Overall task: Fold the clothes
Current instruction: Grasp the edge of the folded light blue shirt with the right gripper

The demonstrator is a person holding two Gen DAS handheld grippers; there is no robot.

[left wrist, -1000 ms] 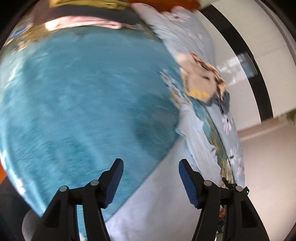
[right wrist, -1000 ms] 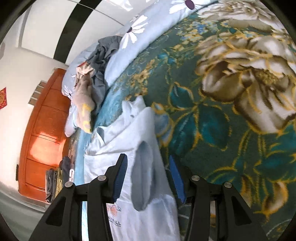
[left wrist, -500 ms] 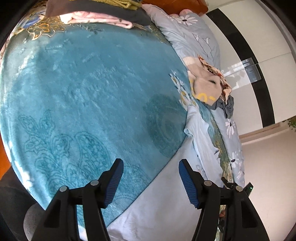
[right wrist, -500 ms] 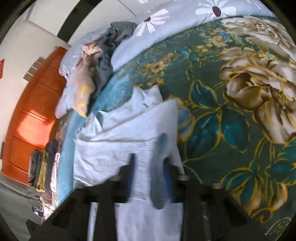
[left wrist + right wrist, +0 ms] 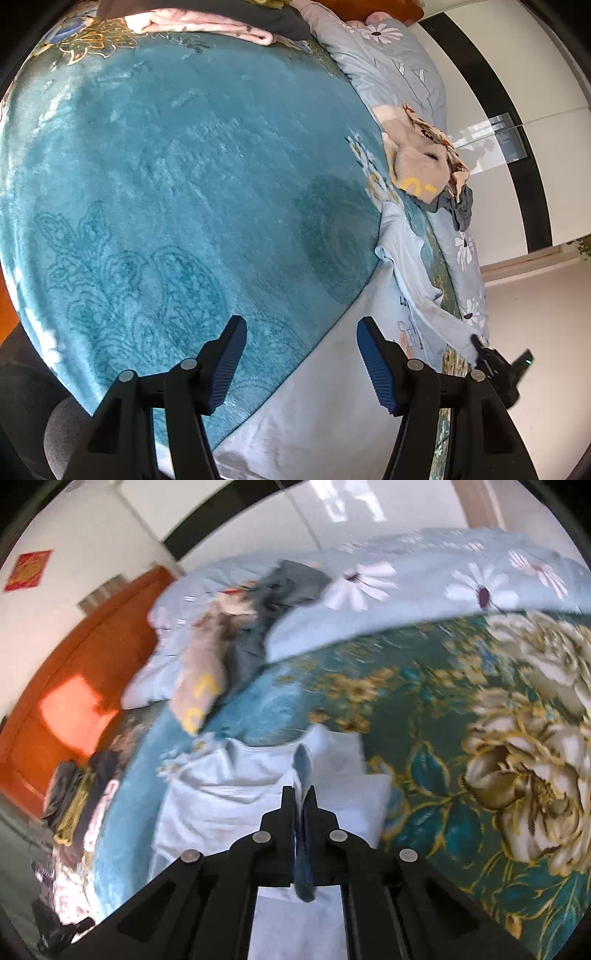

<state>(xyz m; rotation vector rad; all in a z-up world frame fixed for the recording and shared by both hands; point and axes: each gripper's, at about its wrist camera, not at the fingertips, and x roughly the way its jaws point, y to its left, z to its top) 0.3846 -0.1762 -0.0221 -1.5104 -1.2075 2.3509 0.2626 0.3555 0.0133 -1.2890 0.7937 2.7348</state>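
A pale blue T-shirt with a small print lies spread on the teal floral blanket of a bed. My left gripper is open and empty, its fingers hovering over the shirt's near edge. In the right wrist view the same shirt lies rumpled ahead. My right gripper is shut on a raised fold of the shirt, with cloth pinched between the fingers. The right gripper also shows in the left wrist view at the shirt's far edge.
A heap of unfolded clothes, beige and grey, lies on a daisy-print duvet. Folded clothes are stacked at the bed's far end. An orange wooden headboard stands behind. The floor runs along the bed's edge.
My right gripper has closed on a fold of the shirt and swung its view. My left gripper stayed open and drew back slightly, showing more blanket.
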